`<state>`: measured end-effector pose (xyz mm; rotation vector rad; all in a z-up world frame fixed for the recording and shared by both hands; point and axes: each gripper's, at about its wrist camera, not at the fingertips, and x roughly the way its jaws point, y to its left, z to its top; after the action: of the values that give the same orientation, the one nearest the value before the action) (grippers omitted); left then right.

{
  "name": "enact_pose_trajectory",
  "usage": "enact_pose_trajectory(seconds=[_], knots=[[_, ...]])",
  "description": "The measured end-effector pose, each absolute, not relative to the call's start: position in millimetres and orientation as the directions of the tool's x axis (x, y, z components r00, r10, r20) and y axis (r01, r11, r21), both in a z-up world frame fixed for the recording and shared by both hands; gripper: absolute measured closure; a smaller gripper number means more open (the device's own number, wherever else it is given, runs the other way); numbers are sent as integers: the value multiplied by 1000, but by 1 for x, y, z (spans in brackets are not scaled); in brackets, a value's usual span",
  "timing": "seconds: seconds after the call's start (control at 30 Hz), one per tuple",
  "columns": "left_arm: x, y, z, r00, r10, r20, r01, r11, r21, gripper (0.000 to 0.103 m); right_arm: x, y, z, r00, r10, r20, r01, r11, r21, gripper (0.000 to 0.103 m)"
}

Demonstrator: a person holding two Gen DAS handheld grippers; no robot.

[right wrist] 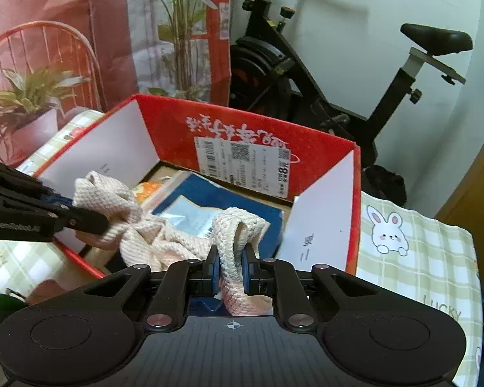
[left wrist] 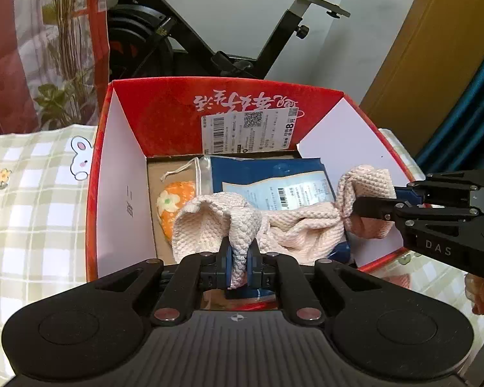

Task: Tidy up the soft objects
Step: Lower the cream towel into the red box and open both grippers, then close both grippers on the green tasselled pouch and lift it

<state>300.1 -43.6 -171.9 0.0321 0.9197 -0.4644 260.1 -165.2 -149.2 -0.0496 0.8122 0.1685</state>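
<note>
Knitwear, a pale pink waffle-knit garment point(left wrist: 293, 225), hung between the two grippers over the open red cardboard box point(left wrist: 164, 119). The left gripper point(left wrist: 238, 259) was clenched on one bunched end of the garment, and the right gripper point(right wrist: 230, 266) was clenched on the other end, so the cloth sagged between them, inside the box walls. The middle of the garment seemed to touch the things at the bottom of the box, but I could not tell this for sure.

Inside the box, under the garment, lay a blue plastic package point(left wrist: 267, 174) with a barcode label. Against the left wall of the box was a clear drawstring pouch point(left wrist: 180, 190) with something orange and flowered in it. The box stood on a checked green tablecloth point(left wrist: 32, 193) with a rabbit print.

By my judgement the task was well along: two soft items were already in the box, and the pink garment was almost placed. What remained was to lower it fully, let go with both grippers, and take them out of the box. Whether more soft objects waited outside the box, the views did not show.
</note>
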Motion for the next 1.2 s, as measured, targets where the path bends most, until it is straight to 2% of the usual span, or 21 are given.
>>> enact_pose_trajectory(seconds=[0.07, 0.1, 0.13, 0.17, 0.23, 0.27, 0.3, 0.33, 0.57, 0.8, 0.93, 1.2], knots=[[301, -47, -168, 529, -364, -767, 406, 902, -147, 91, 260, -167, -151, 686, 108, -720, -152, 988, 3, 89], [303, -47, -166, 537, -365, -761, 409, 901, -144, 89, 259, -168, -151, 696, 97, -712, -147, 989, -9, 84], [303, -46, -163, 544, -376, -751, 412, 898, -151, 78, 257, -168, -150, 711, 74, -699, -135, 990, -32, 80], [303, -44, -161, 548, -400, -734, 421, 891, -171, 59, 255, -168, -148, 714, 40, -699, -114, 992, -60, 75], [300, -40, -152, 577, -421, -700, 426, 886, -183, 41, 249, -169, -144, 746, 13, -666, -94, 992, -86, 68], [297, -38, -147, 597, -422, -682, 426, 887, -176, 39, 246, -169, -142, 762, 6, -647, -80, 993, -85, 62], [295, -37, -142, 611, -423, -669, 426, 888, -172, 39, 242, -171, -139, 778, 8, -628, -70, 995, -74, 56], [292, -35, -138, 621, -427, -658, 427, 888, -173, 39, 238, -171, -136, 795, 12, -607, -59, 997, -58, 54], [253, -17, -118, 676, -442, -590, 403, 892, -207, 39, 197, -163, -119, 856, 82, -510, -80, 996, 26, 54], [200, 4, -127, 717, -409, -565, 362, 910, -200, 39, 137, -146, -120, 887, 163, -432, -132, 986, 101, 54], [176, 15, -141, 704, -409, -581, 346, 912, -222, 39, 114, -141, -134, 880, 194, -434, -140, 978, 153, 54], [152, 38, -170, 704, -367, -607, 263, 930, -257, 39, 82, -134, -179, 835, 198, -513, -81, 967, 242, 54]])
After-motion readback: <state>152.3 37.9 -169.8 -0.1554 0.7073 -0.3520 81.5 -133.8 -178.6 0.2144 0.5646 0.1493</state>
